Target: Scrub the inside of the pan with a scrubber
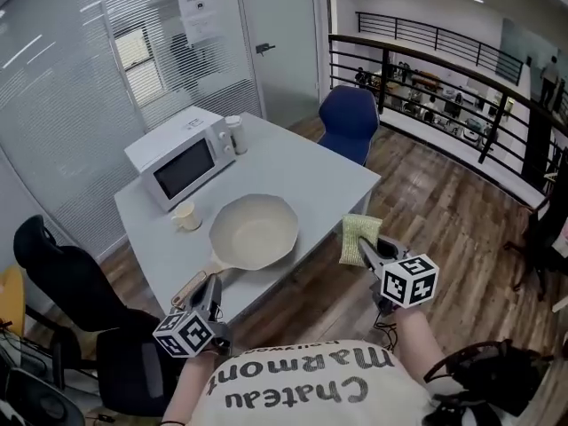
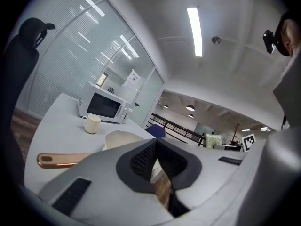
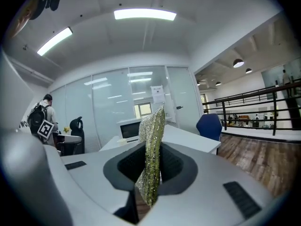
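Observation:
A cream pan [image 1: 255, 231] lies on the grey table [image 1: 293, 162], its brown handle [image 1: 189, 287] pointing toward the near edge. My left gripper [image 1: 211, 293] hovers just right of the handle's end, shut with nothing between its pads. In the left gripper view the handle [image 2: 61, 160] lies to the left of the closed left gripper [image 2: 157, 161], apart from it, with the pan [image 2: 123, 139] behind. My right gripper [image 1: 366, 248] is off the table's right corner, shut on a yellow-green scrubber [image 1: 359, 233]. The scrubber [image 3: 153, 140] stands upright, pinched in that gripper [image 3: 150, 166].
A white microwave [image 1: 180, 156] stands at the table's far left, with a cream cup [image 1: 185, 216] before it and a small jar [image 1: 236, 135] beside it. A blue chair [image 1: 349, 121] sits behind the table, a black chair [image 1: 62, 282] at its left. Wooden floor lies to the right.

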Action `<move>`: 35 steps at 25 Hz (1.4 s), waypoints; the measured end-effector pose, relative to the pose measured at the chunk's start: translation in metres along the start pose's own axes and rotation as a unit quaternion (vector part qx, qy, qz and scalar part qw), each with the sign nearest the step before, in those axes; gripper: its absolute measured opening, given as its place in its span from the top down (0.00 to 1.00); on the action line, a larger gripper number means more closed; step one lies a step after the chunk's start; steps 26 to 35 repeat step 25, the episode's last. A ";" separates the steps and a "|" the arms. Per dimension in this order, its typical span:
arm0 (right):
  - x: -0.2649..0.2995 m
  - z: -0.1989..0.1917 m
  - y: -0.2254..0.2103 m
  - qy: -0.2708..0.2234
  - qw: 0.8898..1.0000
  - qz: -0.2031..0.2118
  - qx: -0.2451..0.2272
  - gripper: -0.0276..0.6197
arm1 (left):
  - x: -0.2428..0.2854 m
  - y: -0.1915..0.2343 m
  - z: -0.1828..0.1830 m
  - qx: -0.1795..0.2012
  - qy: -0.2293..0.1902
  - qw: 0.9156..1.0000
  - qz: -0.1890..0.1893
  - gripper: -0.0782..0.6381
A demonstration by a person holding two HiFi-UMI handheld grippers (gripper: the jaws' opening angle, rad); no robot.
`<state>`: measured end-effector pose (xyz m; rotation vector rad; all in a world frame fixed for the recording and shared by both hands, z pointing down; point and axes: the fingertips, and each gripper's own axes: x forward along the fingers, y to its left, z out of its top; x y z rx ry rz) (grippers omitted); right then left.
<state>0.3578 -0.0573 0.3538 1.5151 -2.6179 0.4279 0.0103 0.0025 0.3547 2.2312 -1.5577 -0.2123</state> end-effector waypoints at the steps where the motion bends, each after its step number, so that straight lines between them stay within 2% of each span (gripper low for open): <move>1: -0.008 -0.006 -0.001 0.003 1.000 0.001 -0.002 0.87 | -0.007 -0.006 -0.004 0.004 0.001 1.000 0.004 0.90; 8: -0.052 -0.036 -0.005 0.014 1.000 0.000 0.019 0.87 | -0.047 -0.037 -0.026 0.020 0.009 1.000 0.017 0.90; 18: -0.097 -0.055 0.009 0.037 0.999 -0.009 -0.016 0.87 | -0.082 -0.066 -0.057 0.042 0.022 0.999 0.016 0.90; 25: -0.109 -0.060 0.020 0.040 0.999 -0.007 -0.033 0.87 | -0.099 -0.078 -0.067 0.065 0.025 0.998 0.014 0.90; 35: -0.109 -0.060 0.020 0.040 0.999 -0.007 -0.033 0.87 | -0.099 -0.078 -0.067 0.065 0.025 0.998 0.014 0.90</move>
